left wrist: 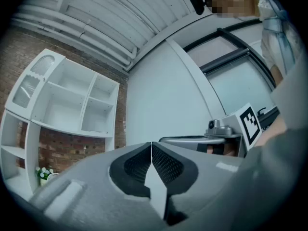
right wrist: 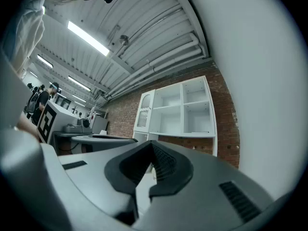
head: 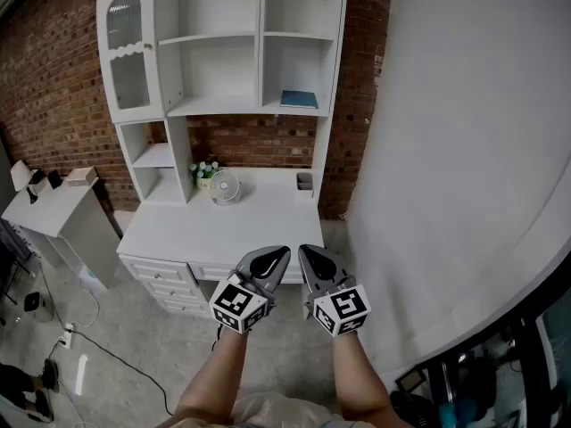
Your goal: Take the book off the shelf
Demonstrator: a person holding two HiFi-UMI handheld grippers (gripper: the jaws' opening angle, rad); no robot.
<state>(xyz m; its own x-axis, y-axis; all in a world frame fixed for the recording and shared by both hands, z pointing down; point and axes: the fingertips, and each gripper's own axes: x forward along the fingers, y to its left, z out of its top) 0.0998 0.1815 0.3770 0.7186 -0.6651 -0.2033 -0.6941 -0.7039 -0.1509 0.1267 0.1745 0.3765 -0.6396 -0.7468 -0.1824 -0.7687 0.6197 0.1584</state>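
Head view showed the blue book [head: 299,99] lying flat in the shelf [head: 260,43]'s lower right bay, well apart from the left hand-held gripper [head: 282,253] and the right hand-held gripper [head: 304,251], both pressed together and empty. Reaching up, one should spread, then pinch the book's front edge. A white counter [head: 223,230] stood below against a brick wall [head: 53,87].

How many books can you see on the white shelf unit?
1: a blue book lies flat in the lower right open compartment of the shelf unit. The glass-door cabinet at upper left might hide others.
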